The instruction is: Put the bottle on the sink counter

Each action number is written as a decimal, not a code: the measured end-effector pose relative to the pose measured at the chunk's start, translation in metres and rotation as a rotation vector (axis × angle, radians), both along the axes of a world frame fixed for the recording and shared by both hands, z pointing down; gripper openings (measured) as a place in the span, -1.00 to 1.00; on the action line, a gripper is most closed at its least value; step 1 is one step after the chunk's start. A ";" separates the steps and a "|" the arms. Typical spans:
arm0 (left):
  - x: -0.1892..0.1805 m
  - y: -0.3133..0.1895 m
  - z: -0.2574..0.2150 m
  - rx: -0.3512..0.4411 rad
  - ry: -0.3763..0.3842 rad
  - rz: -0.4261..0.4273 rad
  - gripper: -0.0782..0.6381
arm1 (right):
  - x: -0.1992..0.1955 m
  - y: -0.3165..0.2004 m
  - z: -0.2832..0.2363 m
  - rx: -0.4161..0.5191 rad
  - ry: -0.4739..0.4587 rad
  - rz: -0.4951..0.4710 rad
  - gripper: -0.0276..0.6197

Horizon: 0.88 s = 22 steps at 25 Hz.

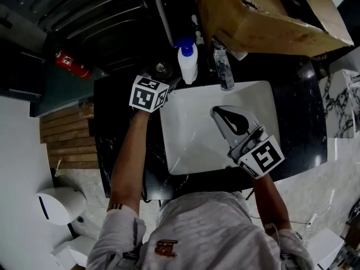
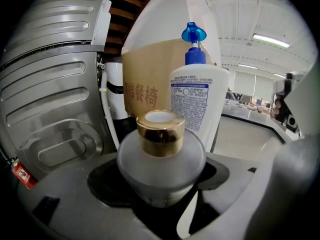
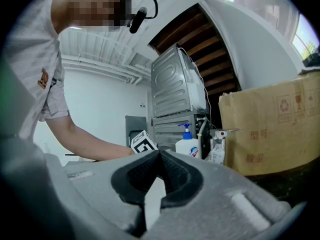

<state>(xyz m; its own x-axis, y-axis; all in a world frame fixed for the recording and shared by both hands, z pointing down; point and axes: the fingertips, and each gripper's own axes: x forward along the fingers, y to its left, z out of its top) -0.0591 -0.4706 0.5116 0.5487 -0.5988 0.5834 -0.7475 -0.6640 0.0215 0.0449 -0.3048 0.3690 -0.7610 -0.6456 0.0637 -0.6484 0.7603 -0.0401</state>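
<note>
The frosted bottle with the gold cap sits upright between the jaws of the left tool, at the back left corner of the dark worktop, just left of the white basin and near the blue-topped pump bottle by the faucet. That spot looks chosen because it is a free patch of worktop beside the other toiletry, clear of the basin's edge, so the bottle can stand without tipping in. The tool keeps the bottle vertical, cap up, which suits setting it down on its base; no view shows whether the base already touches the worktop. The left tool's jaws stand spread very wide, because the bottle's body is broad, and the black pads appear to cup its sides low down, below the shoulder. It reads as grasping the bottle, not as let go. The right tool hangs over the middle of the basin, well apart from the bottle. Its pads are clenched together on nothing, apparently just kept out of the way. A cardboard box stands behind the faucet.
</note>
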 end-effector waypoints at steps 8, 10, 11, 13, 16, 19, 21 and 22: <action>-0.003 0.001 -0.003 -0.032 0.036 0.001 0.25 | 0.002 0.006 -0.004 0.005 0.003 0.000 -0.91; -0.006 0.003 -0.007 -0.029 0.039 -0.006 0.26 | 0.003 0.008 -0.006 0.010 0.004 0.000 -0.91; -0.008 0.004 -0.010 -0.022 0.044 -0.012 0.26 | 0.003 0.008 -0.007 0.013 0.004 0.000 -0.91; -0.011 0.009 -0.020 0.001 0.065 -0.028 0.26 | 0.004 0.009 -0.011 0.020 0.001 0.001 -0.91; -0.015 0.021 -0.043 0.053 0.098 -0.048 0.26 | 0.005 0.008 -0.019 0.034 -0.008 0.001 -0.91; -0.019 0.035 -0.073 0.119 0.125 -0.062 0.26 | 0.003 0.007 -0.029 0.055 -0.017 -0.003 -0.91; -0.021 0.047 -0.095 0.166 0.148 -0.067 0.26 | 0.000 0.007 -0.036 0.071 -0.020 -0.008 -0.91; -0.020 0.055 -0.106 0.190 0.162 -0.067 0.26 | -0.002 0.008 -0.040 0.078 -0.023 -0.012 -0.91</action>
